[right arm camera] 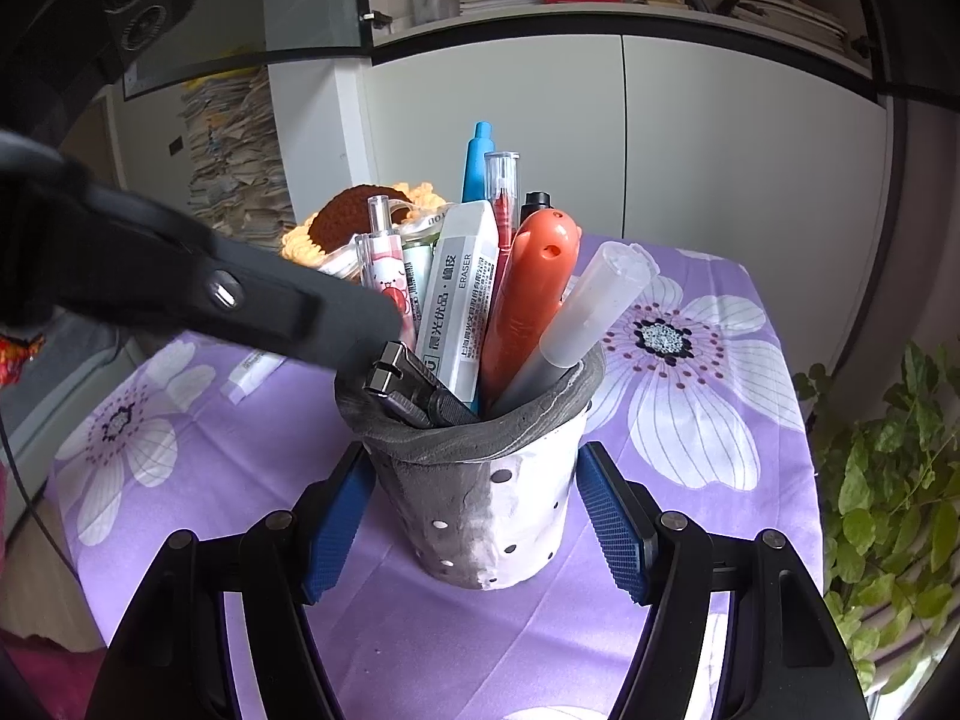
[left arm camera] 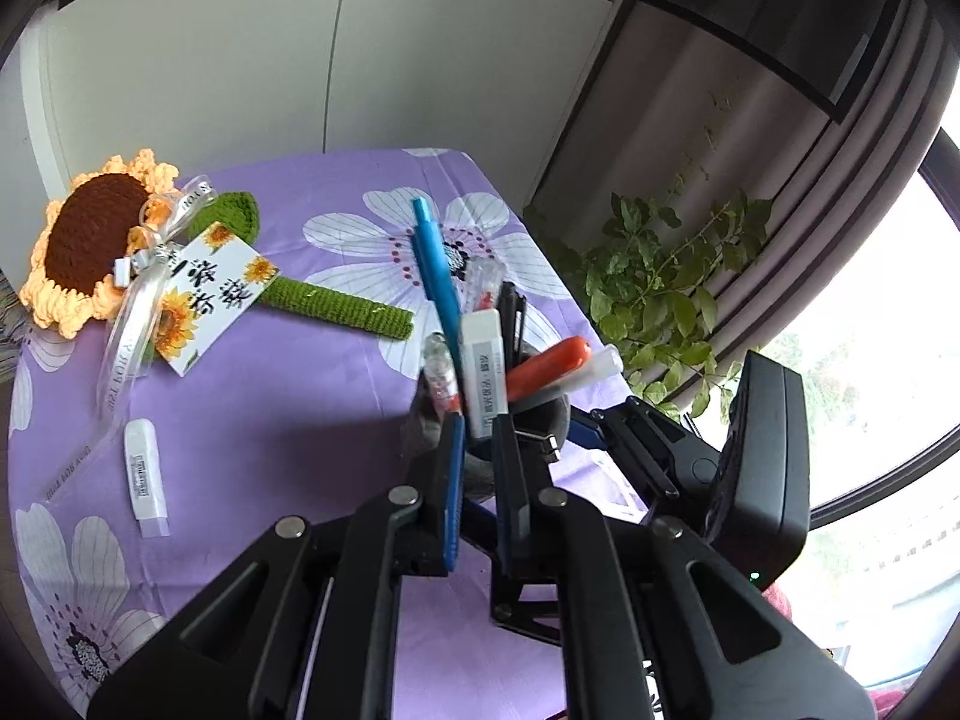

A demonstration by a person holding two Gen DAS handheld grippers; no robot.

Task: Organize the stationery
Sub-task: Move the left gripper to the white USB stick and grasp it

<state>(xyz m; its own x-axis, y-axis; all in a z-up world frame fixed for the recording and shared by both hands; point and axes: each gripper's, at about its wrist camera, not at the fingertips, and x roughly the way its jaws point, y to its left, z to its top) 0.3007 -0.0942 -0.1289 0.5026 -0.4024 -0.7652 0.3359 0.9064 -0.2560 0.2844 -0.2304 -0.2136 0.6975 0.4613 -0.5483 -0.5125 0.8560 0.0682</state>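
A grey and white pen cup [right arm camera: 480, 516] stands on the purple flowered tablecloth [right arm camera: 690, 420]. It holds a blue pen [right arm camera: 477, 162], an orange cutter [right arm camera: 528, 294], a grey marker [right arm camera: 594, 306], two clear pens and a white eraser [right arm camera: 459, 306]. My left gripper [left arm camera: 477, 438] is over the cup, its jaws close around the eraser's [left arm camera: 483, 372] lower end. My right gripper [right arm camera: 474, 516] is open, with its pads on either side of the cup and apart from it. The left gripper's arm [right arm camera: 198, 282] crosses the right wrist view.
A crocheted sunflower [left arm camera: 96, 240] with a ribbon and card [left arm camera: 210, 294] lies at the table's far left. A white correction-tape tube [left arm camera: 144, 474] lies on the cloth. A potted plant [left arm camera: 660, 294] stands past the table's right edge. Cabinets stand behind.
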